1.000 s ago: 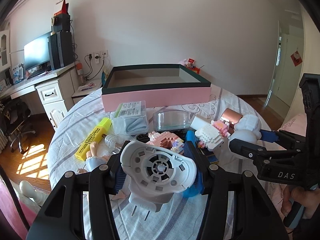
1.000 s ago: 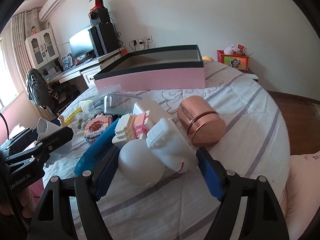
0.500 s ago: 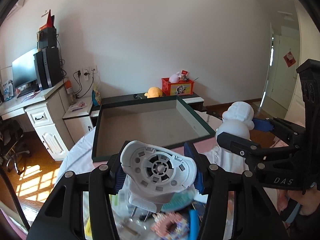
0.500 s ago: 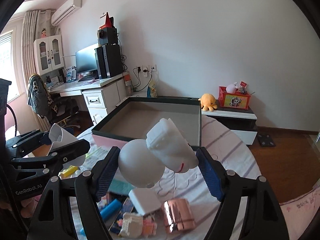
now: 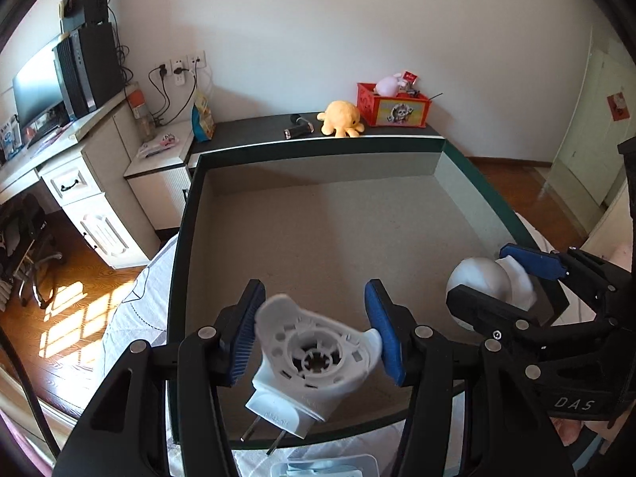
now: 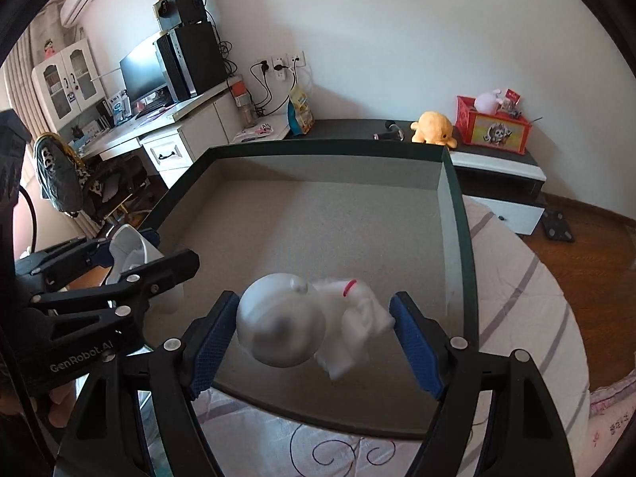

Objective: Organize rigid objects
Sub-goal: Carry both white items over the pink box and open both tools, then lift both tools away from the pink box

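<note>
A: Since a second ago, when both pieces hung over the clutter, the white plug-in device and the white figurine have been carried across and now hang over the big tray.

B: Held how?

A: The left tongs have the device between their blue pads, prongs pointing down. It looks tilted and blurred, with a gap at the right pad, and the jaws are opening a little, so I judge it is being let go. The right tongs stand wide with the figurine between them; its round head sits against the left pad, and the blur suggests it may be slipping too.

B: What does that mean for the sorting?

A: Both pieces are over the tray's bare floor, so the drop-off is the step in hand.

B: Counts?

A: Two tongs, two carried pieces, one tray with nothing lying in it. Beyond it on the low cabinet: one yellow plush octopus and one red box.
</note>
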